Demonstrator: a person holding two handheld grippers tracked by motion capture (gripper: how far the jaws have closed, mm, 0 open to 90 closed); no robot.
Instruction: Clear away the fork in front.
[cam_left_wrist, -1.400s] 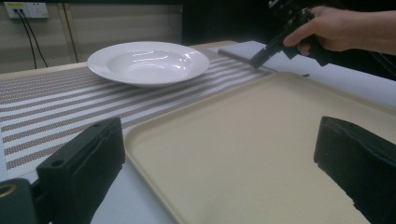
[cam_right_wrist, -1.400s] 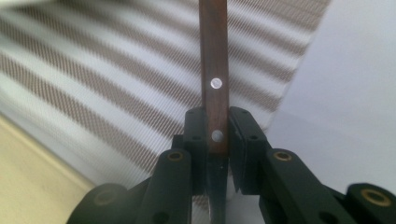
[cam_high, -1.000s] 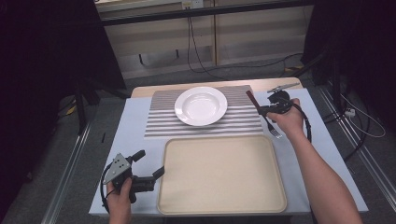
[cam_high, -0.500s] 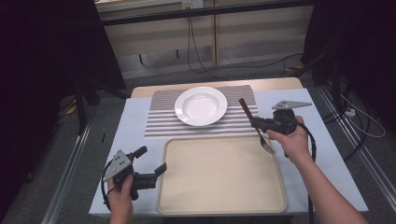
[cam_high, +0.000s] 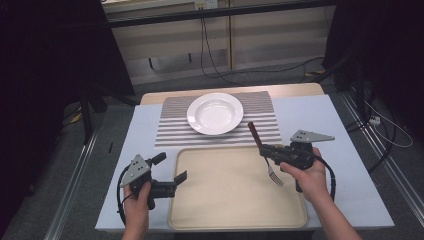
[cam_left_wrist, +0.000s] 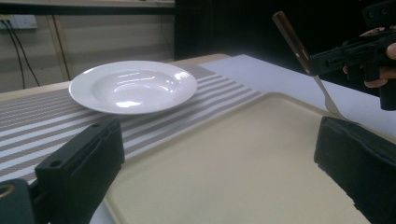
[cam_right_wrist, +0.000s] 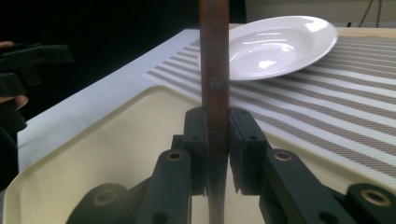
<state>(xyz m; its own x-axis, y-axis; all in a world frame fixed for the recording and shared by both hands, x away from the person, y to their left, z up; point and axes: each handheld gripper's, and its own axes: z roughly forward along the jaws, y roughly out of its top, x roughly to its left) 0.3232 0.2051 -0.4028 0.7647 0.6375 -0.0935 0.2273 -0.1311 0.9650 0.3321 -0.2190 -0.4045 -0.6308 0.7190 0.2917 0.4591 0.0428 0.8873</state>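
My right gripper (cam_high: 266, 152) clamped on the fork (cam_high: 264, 154) handle, tines down over the tray's (cam_high: 235, 210) right side, my left gripper (cam_high: 170, 170) jaws wide apart and empty at the tray's left edge, fork carried nearer since before, off the mat (cam_high: 170, 125), plate (cam_high: 215, 113) unmoved.
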